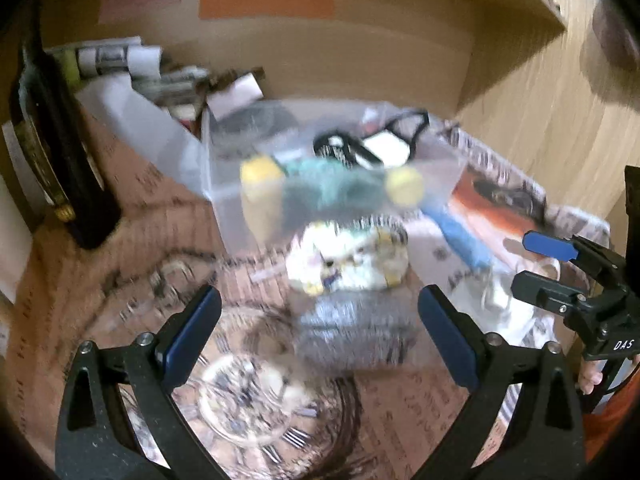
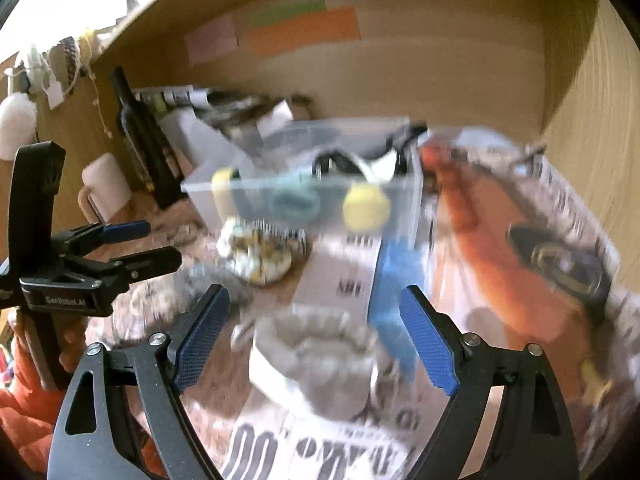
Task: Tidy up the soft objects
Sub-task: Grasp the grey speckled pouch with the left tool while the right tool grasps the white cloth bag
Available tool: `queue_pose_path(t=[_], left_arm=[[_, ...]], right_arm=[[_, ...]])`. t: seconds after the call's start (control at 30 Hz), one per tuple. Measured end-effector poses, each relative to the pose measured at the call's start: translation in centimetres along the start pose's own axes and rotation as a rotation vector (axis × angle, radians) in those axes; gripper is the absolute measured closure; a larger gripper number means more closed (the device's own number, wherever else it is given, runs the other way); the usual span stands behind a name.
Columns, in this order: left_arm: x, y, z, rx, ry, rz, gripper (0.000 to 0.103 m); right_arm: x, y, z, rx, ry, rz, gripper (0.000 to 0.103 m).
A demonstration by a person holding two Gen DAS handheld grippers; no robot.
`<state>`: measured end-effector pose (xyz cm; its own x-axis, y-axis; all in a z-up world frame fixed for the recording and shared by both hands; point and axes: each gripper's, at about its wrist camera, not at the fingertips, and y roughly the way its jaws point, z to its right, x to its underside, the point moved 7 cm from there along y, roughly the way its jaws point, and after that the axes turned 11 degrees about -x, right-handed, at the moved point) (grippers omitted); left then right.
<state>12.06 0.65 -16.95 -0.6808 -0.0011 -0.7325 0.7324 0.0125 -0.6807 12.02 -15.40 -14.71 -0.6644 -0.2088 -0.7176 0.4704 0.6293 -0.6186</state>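
Note:
Both views are motion-blurred. My left gripper (image 1: pixel 320 320) is open and empty, its jaws either side of a grey soft bundle (image 1: pixel 352 336) on the table. Beyond that lies a white and yellow patterned soft thing (image 1: pixel 352 260). A clear plastic bin (image 1: pixel 320 172) behind them holds teal and yellow soft items. My right gripper (image 2: pixel 316 332) is open and empty over a white and grey soft item (image 2: pixel 320 364). The patterned thing (image 2: pixel 260 256) and the bin (image 2: pixel 304 196) show beyond it. A blue item (image 2: pixel 392 280) lies by the right jaw.
A dark bottle (image 1: pixel 52 152) stands at the left. Rolled papers and boxes (image 1: pixel 132 64) sit at the back. Newspaper (image 2: pixel 520 240) covers the table's right side. A white mug (image 2: pixel 108 188) stands at the left. Wooden walls close in the back and right.

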Motion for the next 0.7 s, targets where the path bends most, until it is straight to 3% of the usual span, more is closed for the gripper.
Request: queue_pose_path(t=[0.3,0.4,0.47,0.53,0.63,0.7], left_arm=[[2.9,2.6,2.5,0.053,0.031,-0.108,0.003],[3.1,2.9,2.7,0.05,0.025,-0.103,0.004],[3.1,2.6,2.9,0.062,0.023,-0.095,0.014],[3.0,2.3,3.2,0.066,0.031,-0.089,0.03],[3.1,1.8,3.4,0.079,0.045,-0.079,0.042],[3.1,1.5,3.4,0.083,0.049,-0.074,0.044]], right_arm=[[2.7,1.0,1.2,0.004,0.064,-0.051,0.021],[2.8,1.0,1.3,0.005,0.067,-0.053,0.041],[3.0,1.0,1.5,0.008,0.071,-0.054,0.058],[3.0,1.0,1.6,0.005,0.075,-0.05,0.064],[2.9,0.8,1.5,-0.005,0.079,-0.039,0.072],[2.7,0.6,1.4,-0.013,0.082,-0.029,0.074]])
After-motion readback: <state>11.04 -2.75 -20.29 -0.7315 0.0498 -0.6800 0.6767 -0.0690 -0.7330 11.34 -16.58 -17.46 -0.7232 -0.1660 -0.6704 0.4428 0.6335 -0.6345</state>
